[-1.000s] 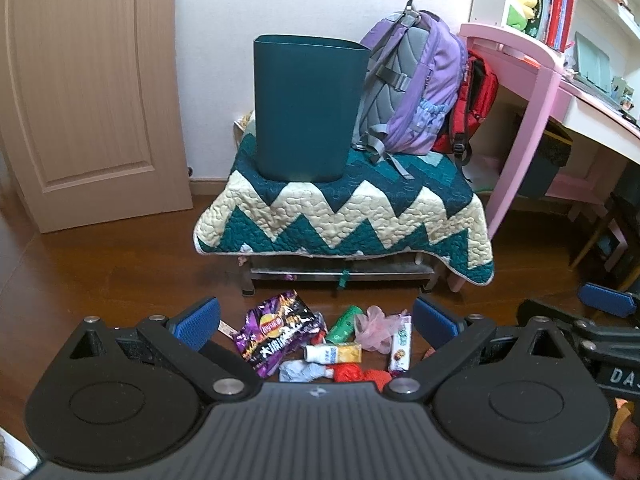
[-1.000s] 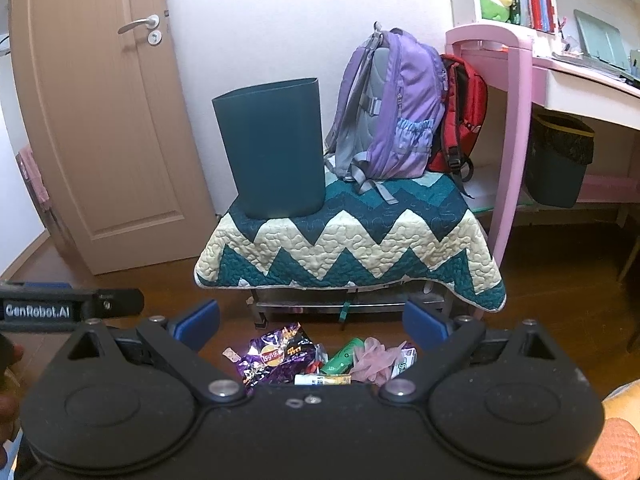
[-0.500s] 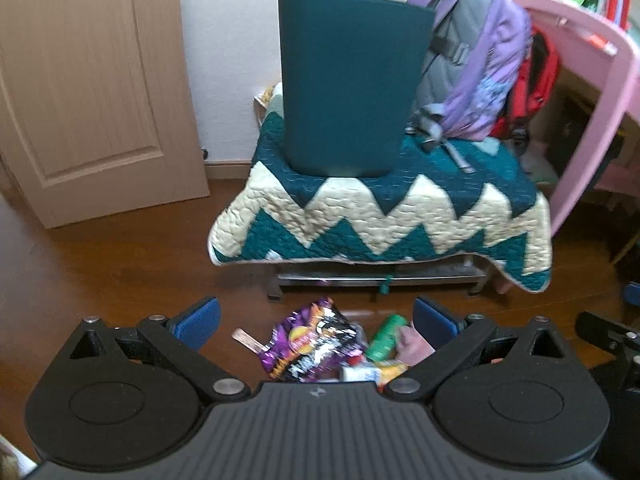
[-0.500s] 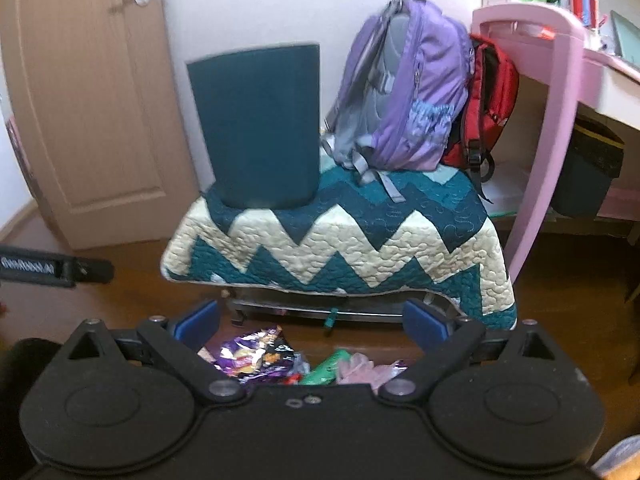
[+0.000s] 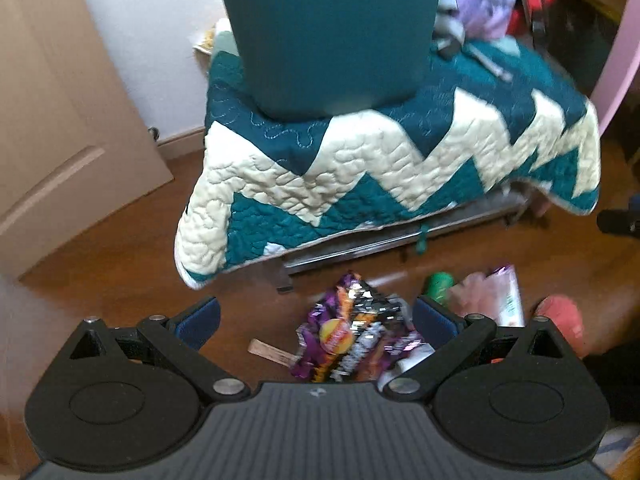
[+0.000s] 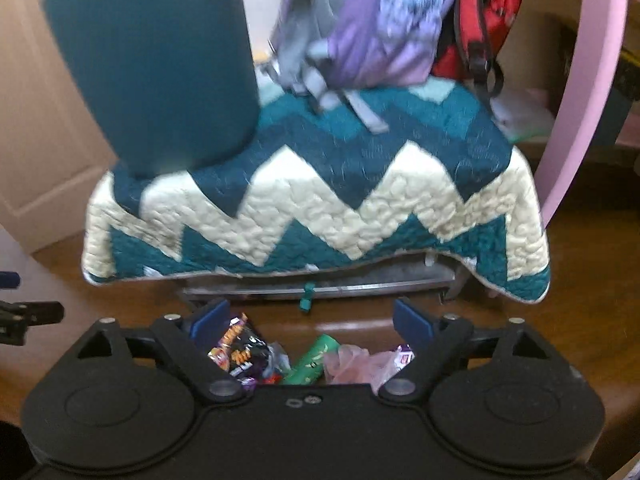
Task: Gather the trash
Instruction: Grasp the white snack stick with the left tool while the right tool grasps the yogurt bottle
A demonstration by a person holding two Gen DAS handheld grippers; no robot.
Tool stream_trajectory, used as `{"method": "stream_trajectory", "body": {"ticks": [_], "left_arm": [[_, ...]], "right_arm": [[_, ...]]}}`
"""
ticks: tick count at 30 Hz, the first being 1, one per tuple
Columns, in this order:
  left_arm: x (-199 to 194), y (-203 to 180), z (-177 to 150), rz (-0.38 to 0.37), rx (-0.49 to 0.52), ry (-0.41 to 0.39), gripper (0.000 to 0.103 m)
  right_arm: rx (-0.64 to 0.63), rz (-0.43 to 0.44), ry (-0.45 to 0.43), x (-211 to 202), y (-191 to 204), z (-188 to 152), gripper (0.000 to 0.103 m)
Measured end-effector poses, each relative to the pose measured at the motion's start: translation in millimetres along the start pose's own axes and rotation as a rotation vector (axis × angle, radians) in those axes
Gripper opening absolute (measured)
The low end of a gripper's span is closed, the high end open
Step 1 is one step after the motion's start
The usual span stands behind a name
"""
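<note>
On the wooden floor [image 5: 100,264], in front of a low bench covered by a teal and cream zigzag quilt [image 5: 360,168], lies a small heap of trash. I count one purple snack bag [image 5: 352,336], one green tube-shaped wrapper [image 6: 314,360], one pink crumpled plastic bag [image 6: 356,362], one white packet with purple print [image 5: 506,300], one flat wooden stick [image 5: 268,351] and one red crumpled piece [image 5: 562,312]; more small pieces may be hidden behind the gripper bodies.

The purple snack bag is crumpled, and in the left wrist view its long axis runs from the near side away toward the bench. The green wrapper lies with its long axis also toward the bench, a little tilted to the right in the right wrist view. The wooden stick lies across, just beside the left edge of the bag.

One dark teal bin [image 5: 332,32] stands upright on the quilt, and beside it are two backpacks, one purple [image 6: 372,24] and one red [image 6: 476,20].

The left gripper [image 5: 316,318] is wide apart and holds nothing; the snack bag is seen between its fingers. The right gripper [image 6: 310,320] also stands apart with nothing held, and its jaws have just been closing a little.
</note>
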State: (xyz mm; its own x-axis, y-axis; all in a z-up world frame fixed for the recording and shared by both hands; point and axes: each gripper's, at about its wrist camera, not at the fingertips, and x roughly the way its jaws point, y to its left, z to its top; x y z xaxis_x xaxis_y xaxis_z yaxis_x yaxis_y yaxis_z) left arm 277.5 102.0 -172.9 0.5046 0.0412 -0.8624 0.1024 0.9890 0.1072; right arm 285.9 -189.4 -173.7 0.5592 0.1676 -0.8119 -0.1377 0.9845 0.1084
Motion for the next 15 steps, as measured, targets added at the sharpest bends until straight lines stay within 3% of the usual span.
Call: {"method": "stream_trajectory", "body": {"ticks": [7, 15], "left_arm": [[77, 23, -10, 0.064, 0.078, 0.076, 0.103], [168, 71, -51, 0.1, -0.075, 0.255, 0.103]], "right_arm": [[-0.075, 0.033, 0.121, 68, 11, -24, 0.085], [-0.23, 0.089, 0.299, 137, 36, -70, 0.083]]}}
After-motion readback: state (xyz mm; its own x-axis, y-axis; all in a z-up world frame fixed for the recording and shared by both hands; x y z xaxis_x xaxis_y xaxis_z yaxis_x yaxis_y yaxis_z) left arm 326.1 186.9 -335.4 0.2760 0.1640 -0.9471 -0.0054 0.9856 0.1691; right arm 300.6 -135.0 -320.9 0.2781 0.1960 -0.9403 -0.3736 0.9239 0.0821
